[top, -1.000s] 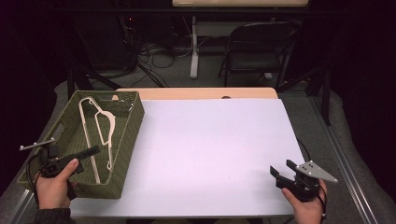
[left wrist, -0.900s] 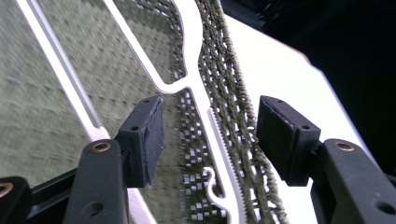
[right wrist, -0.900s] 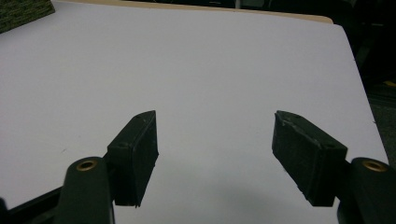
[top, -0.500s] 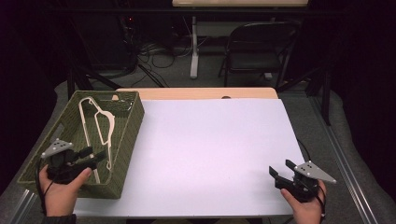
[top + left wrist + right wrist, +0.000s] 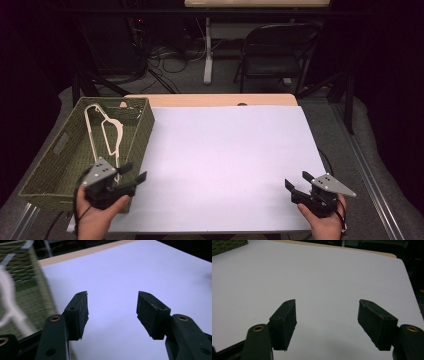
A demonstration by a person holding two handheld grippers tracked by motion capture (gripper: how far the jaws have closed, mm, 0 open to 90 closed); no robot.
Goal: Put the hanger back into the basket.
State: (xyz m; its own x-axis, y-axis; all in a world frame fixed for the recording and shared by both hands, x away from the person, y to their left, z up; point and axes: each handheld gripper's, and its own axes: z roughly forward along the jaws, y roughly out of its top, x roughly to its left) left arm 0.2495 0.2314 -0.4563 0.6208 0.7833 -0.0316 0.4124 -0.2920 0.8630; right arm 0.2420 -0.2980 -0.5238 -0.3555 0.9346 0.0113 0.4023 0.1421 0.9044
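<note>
A white hanger [image 5: 105, 135] lies inside a green woven basket [image 5: 60, 165] at the table's left. My left gripper [image 5: 134, 173] hovers over the basket's near right corner, jaws open and empty, pointing toward the white table sheet [image 5: 225, 160]. In the left gripper view the left gripper [image 5: 112, 312] has only the sheet between its jaws, with the basket [image 5: 22, 290] and the blurred hanger [image 5: 8, 302] at the left. My right gripper [image 5: 296, 181] rests at the near right of the sheet, open and empty. In the right gripper view the right gripper [image 5: 325, 322] frames bare sheet.
A wooden table edge [image 5: 210, 100] shows beyond the sheet. A dark folding chair [image 5: 280, 55] and cables [image 5: 165, 55] stand on the floor behind the table. A corner of the basket [image 5: 227, 245] appears at the far left of the right gripper view.
My left gripper has swung from outside the basket's left side to its near right corner, turning toward the sheet. The right gripper has stayed put.
</note>
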